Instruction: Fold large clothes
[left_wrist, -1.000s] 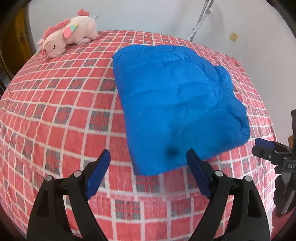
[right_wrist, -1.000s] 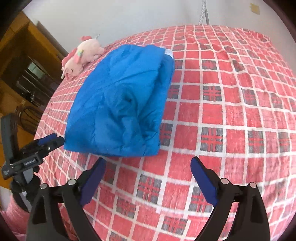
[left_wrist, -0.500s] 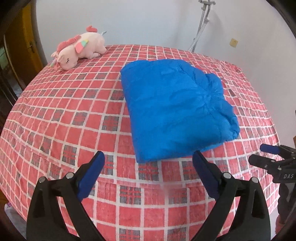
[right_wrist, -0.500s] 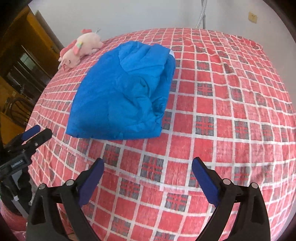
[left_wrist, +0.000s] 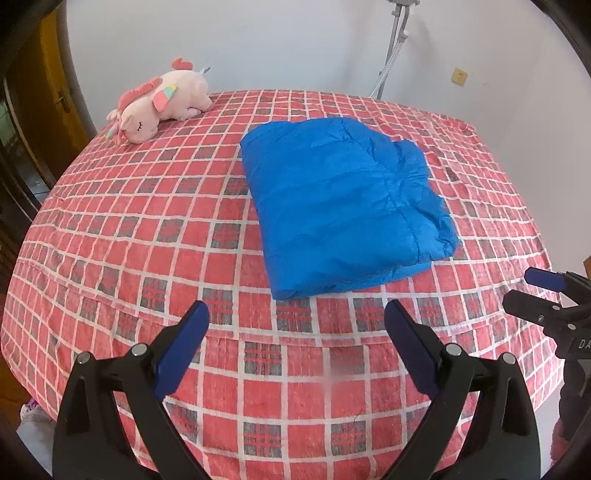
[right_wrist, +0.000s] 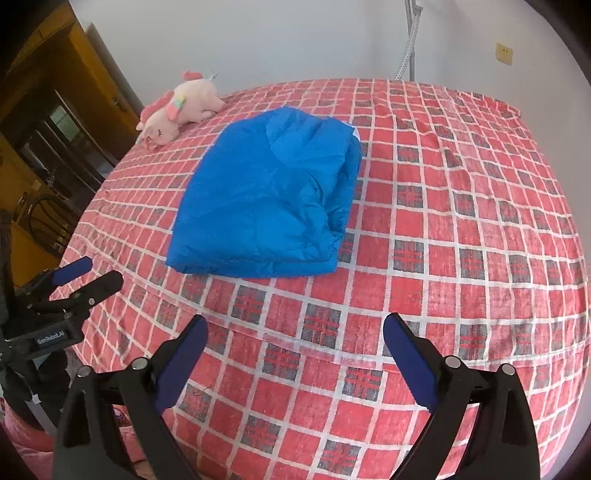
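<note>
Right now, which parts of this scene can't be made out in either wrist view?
- Blue padded jacket: its inner layers are hidden by the top fold, both views.
- Plaid bed cover: a blurred smudge on the near part, left wrist view.
- Plush unicorn: its underside rests against the cover.

Folded blue jacket (left_wrist: 343, 206) on bed (left_wrist: 147, 240)

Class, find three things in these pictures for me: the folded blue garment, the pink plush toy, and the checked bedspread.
folded blue garment (left_wrist: 343, 206), left wrist view, middle of its top panel.
pink plush toy (right_wrist: 177, 110), right wrist view, its body behind the head.
checked bedspread (left_wrist: 147, 229), left wrist view, bare patch left of the garment.
</note>
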